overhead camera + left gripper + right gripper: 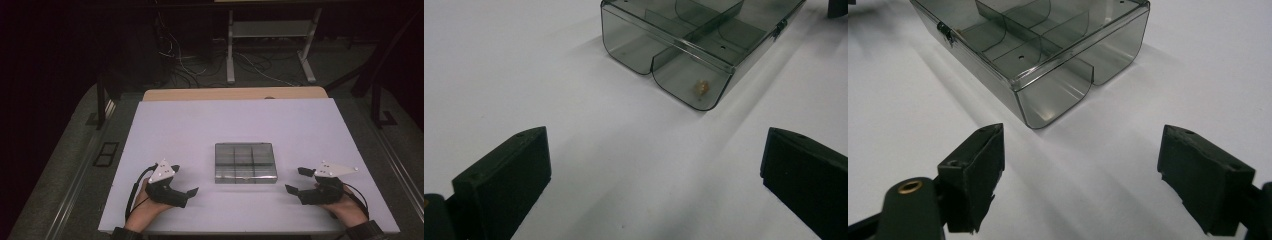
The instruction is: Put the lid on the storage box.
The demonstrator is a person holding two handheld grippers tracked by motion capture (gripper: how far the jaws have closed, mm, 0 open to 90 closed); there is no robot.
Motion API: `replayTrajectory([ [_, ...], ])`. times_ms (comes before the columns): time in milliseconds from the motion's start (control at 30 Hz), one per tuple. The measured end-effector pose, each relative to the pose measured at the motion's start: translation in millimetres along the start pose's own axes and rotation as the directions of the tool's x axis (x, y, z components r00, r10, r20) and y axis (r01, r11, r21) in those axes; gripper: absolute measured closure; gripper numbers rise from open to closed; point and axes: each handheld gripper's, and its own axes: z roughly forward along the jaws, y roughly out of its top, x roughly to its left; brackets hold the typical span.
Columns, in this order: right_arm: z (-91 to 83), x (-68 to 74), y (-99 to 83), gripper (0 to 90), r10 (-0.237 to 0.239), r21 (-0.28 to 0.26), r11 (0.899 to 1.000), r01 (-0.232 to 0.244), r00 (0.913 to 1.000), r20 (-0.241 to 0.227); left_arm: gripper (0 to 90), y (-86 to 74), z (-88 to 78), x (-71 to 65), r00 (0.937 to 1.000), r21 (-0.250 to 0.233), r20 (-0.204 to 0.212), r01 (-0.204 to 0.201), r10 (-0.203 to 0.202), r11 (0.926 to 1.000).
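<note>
So the smoky clear compartment box (245,163) sits lid shut, near the middle of the white table (200,125), toward the person's side. The left gripper view catches 1 tiny tan bit (702,87) in a near corner cell. Left gripper (184,184) and right gripper (296,181) flank it, jaws wide apart, holding nothing, neither touching it. Plenty of bare board all around the box.

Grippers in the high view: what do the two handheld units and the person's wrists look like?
Both are black. The left tool and the right tool each carry a pale grey three-cornered plate with small dots on top, and a black cable loops from each. The jaws are blocky black pads. Dark cuffs or bands show at both wrists.
</note>
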Motion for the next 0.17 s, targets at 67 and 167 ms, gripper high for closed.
replayTrajectory([
  [67,-0.1,0.1,0.1,18.8,-0.001,0.0,1.0,0.001,1.0,-0.001,0.0,0.2,0.1,-0.3,1.0,0.002,0.001,-0.005,0.005,1.0],
  [167,-0.2,0.1,0.2,18.8,0.0,-0.002,1.0,0.0,1.0,-0.001,0.0,0.6,0.1,-0.5,0.9999,0.008,-0.001,-0.011,0.011,0.9999],
])
